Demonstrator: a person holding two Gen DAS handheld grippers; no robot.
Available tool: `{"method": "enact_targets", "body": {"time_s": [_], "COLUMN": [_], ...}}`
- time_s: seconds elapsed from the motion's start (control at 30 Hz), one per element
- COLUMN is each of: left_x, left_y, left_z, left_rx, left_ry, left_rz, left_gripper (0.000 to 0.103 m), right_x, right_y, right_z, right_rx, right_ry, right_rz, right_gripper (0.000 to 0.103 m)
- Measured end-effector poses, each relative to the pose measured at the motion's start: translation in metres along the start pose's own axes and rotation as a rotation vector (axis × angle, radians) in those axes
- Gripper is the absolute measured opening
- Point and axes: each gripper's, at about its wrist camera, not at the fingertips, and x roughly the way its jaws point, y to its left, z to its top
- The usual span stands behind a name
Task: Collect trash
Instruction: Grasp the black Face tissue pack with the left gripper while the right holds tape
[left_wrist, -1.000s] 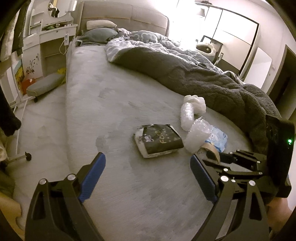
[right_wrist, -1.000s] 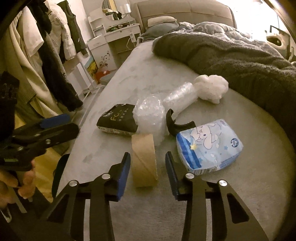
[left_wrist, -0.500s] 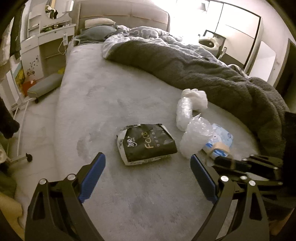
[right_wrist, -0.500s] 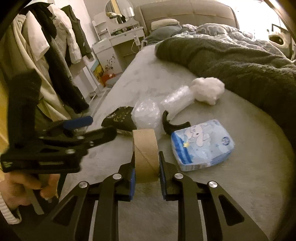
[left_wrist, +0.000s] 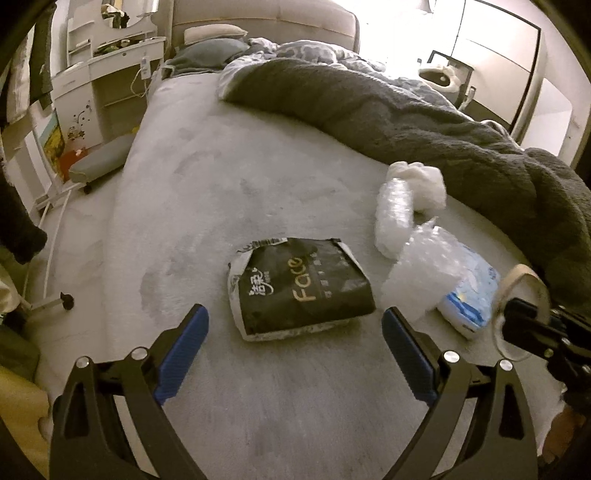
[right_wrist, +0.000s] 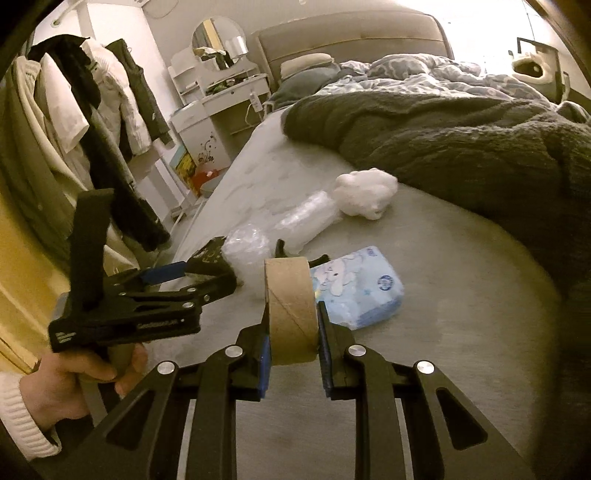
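The right gripper (right_wrist: 291, 334) is clamped on the brown cardboard tape core (right_wrist: 290, 308), one pad on each flat rim, and the core is lifted clear of the grey bed (right_wrist: 461, 332). To carry it well, keep the squeeze steady and the ring upright; my guess is that thin card will buckle if pressed harder and slip if tilted.

The left gripper (left_wrist: 295, 354) hangs with its jaws wide and nothing between them, just short of the black soft tissue pack with gold lettering (left_wrist: 301, 286), probably the next pickup. A grasp across its narrow width should fit that spread.

Just right of it lie a crumpled clear bubble-wrap bag (left_wrist: 421, 269) and a pale blue printed tissue pack (right_wrist: 360, 286), touching. Farther off are a rolled clear plastic sleeve (left_wrist: 393, 216) and a white wad (right_wrist: 367, 194).

The dark grey fleece blanket (left_wrist: 424, 125) crowds the far right. The bed's left edge drops to the floor; the near mattress is bare for withdrawing.
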Motion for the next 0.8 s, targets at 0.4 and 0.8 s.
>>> {"method": "enact_targets", "body": {"time_s": [0.4, 0.8], "left_x": [0.014, 0.006], "left_y": [0.003, -0.001], "left_z": [0.010, 0.005], "left_rx": [-0.010, 0.053], "left_ry": [-0.004, 0.003], "left_rz": [0.019, -0.001], "left_gripper": [0.097, 0.079], "right_x": [-0.005, -0.003], "right_y": [-0.013, -0.008], "right_z": [-0.001, 0.005], "right_rx": [0.020, 0.018], "right_ry": [-0.004, -0.001], "right_rz": [-0.010, -0.012], "right_gripper": [0.021, 0.021]}}
